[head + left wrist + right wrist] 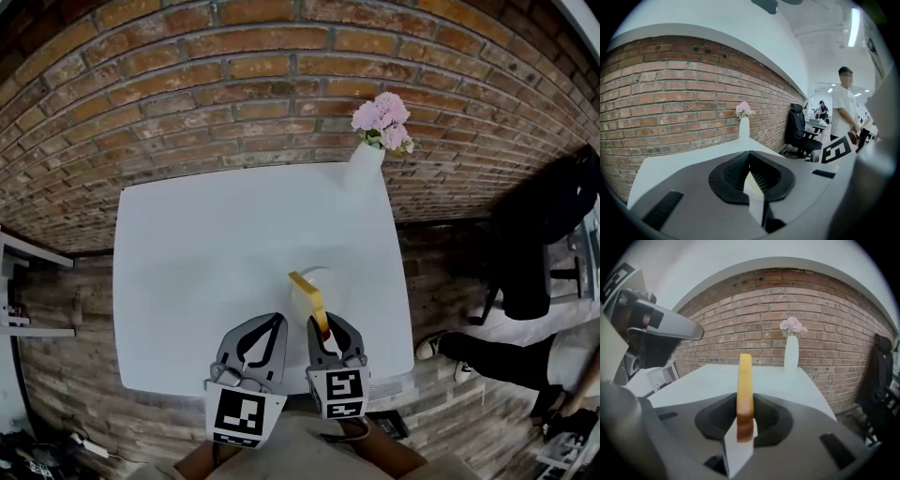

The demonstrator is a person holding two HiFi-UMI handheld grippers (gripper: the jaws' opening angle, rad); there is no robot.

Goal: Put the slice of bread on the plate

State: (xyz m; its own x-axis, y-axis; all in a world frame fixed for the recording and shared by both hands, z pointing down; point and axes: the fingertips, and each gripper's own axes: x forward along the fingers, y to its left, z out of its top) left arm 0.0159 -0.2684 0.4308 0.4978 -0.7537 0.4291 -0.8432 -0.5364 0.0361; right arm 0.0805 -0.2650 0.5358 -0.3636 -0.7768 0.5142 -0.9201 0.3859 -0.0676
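A yellow slice of bread (307, 292) with a brown crust stands on edge in the air, and my right gripper (322, 325) is shut on its lower end. It hangs over the near right part of the white table (206, 253). Just beyond it a white plate (332, 281) shows only as a faint curved rim. In the right gripper view the bread (745, 380) rises straight up from between the pads of the right gripper (745, 423). My left gripper (271, 322) is beside it on the left, shut and holding nothing. Its pads meet in the left gripper view (750, 161).
A white vase (365, 165) of pink flowers stands at the table's far right corner, against the brick wall. To the right of the table are a black office chair (548, 234) and a person's shoes (433, 345). A person (843, 108) stands farther off. A white shelf (28, 291) is at the left.
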